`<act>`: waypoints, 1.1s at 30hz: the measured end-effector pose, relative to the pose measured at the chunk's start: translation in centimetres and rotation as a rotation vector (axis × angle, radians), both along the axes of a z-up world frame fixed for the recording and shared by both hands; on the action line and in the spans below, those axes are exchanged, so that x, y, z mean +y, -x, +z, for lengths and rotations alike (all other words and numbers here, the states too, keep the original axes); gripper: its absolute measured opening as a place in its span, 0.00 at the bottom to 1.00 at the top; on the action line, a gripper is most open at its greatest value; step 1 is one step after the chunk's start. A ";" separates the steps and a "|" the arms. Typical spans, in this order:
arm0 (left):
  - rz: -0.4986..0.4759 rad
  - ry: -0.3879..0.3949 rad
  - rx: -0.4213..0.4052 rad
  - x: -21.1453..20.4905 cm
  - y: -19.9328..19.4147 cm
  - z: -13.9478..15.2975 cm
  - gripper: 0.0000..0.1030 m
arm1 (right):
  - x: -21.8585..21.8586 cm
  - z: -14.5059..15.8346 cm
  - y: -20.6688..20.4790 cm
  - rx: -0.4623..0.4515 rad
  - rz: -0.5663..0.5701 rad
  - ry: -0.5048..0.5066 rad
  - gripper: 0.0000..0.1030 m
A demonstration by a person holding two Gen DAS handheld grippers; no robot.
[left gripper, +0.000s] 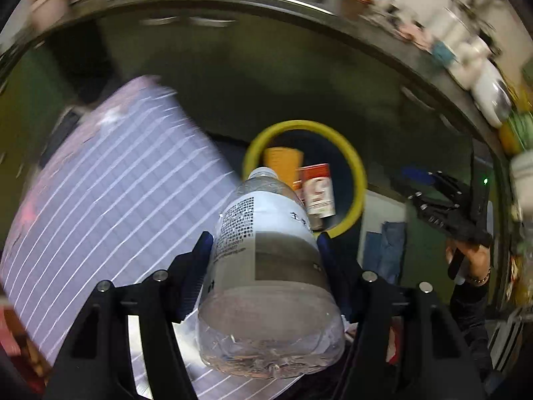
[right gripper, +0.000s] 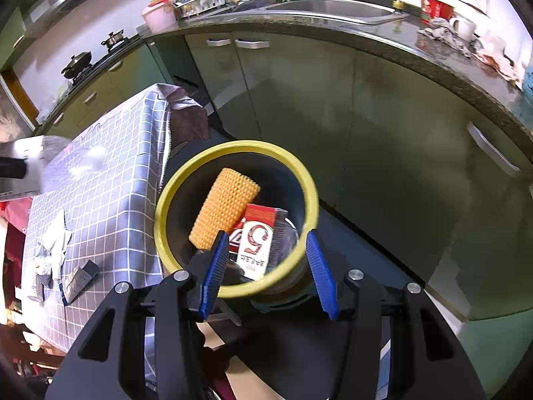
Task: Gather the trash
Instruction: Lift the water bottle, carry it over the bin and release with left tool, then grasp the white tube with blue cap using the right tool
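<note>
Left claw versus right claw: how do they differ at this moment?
The left claw is shut on a clear plastic bottle; the right claw is open and holds nothing. The left is beside the yellow-rimmed bin; the right hangs above it. Both point down.

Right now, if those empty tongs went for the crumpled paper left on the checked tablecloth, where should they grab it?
Take the crumpled paper at its raised middle, coming straight down with the right tongs open. It lies low and loose on the tablecloth, so a side approach would probably just push it along.
</note>
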State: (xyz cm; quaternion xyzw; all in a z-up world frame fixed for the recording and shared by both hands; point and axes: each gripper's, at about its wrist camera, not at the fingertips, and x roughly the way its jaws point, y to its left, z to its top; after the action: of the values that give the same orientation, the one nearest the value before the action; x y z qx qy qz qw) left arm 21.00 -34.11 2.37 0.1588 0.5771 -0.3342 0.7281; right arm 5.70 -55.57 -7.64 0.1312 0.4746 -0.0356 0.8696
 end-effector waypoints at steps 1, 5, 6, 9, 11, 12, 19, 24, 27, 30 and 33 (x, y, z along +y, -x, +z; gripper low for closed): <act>-0.023 0.006 0.005 -1.6 0.1 -0.6 0.59 | -0.4 0.0 0.4 0.001 -0.007 -0.002 0.47; -0.078 0.028 0.017 -6.7 0.0 -3.3 0.59 | -2.0 -0.4 1.6 0.008 -0.035 -0.011 0.47; -0.089 0.038 0.007 -8.0 -0.2 -4.3 0.60 | -2.4 -0.6 1.9 0.010 -0.042 -0.014 0.47; -0.083 0.058 -0.051 -10.3 -0.6 -6.6 0.67 | -3.4 -1.2 2.4 0.018 -0.062 -0.029 0.47; -0.077 0.047 -0.093 -10.9 -0.7 -8.0 0.75 | -3.8 -1.7 2.6 0.026 -0.068 -0.036 0.47; -0.074 0.043 -0.097 -11.0 -0.9 -8.4 0.75 | -4.0 -1.9 2.7 0.029 -0.069 -0.039 0.47; -0.038 0.105 -0.089 -6.4 -0.4 -5.8 0.75 | -3.9 -2.2 2.8 0.039 -0.068 -0.044 0.47; 0.004 0.133 -0.106 0.3 1.6 -2.0 0.75 | -1.7 -1.5 1.6 0.035 -0.014 -0.036 0.47; 0.049 0.114 -0.095 5.3 2.9 -1.0 0.75 | 0.4 -0.8 0.7 0.039 0.049 -0.025 0.47; 0.106 0.086 -0.110 10.0 4.0 -0.6 0.76 | 3.7 0.4 -0.3 0.038 0.165 -0.032 0.47; 0.198 0.062 -0.125 16.0 5.5 -0.6 0.77 | 8.1 1.1 -1.2 0.053 0.318 -0.057 0.49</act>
State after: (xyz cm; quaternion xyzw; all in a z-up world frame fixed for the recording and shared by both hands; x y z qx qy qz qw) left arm 15.49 -18.13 1.80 0.0989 0.5328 -0.2681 0.7966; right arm 6.85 -47.48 -6.54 0.0783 0.5129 0.1127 0.8474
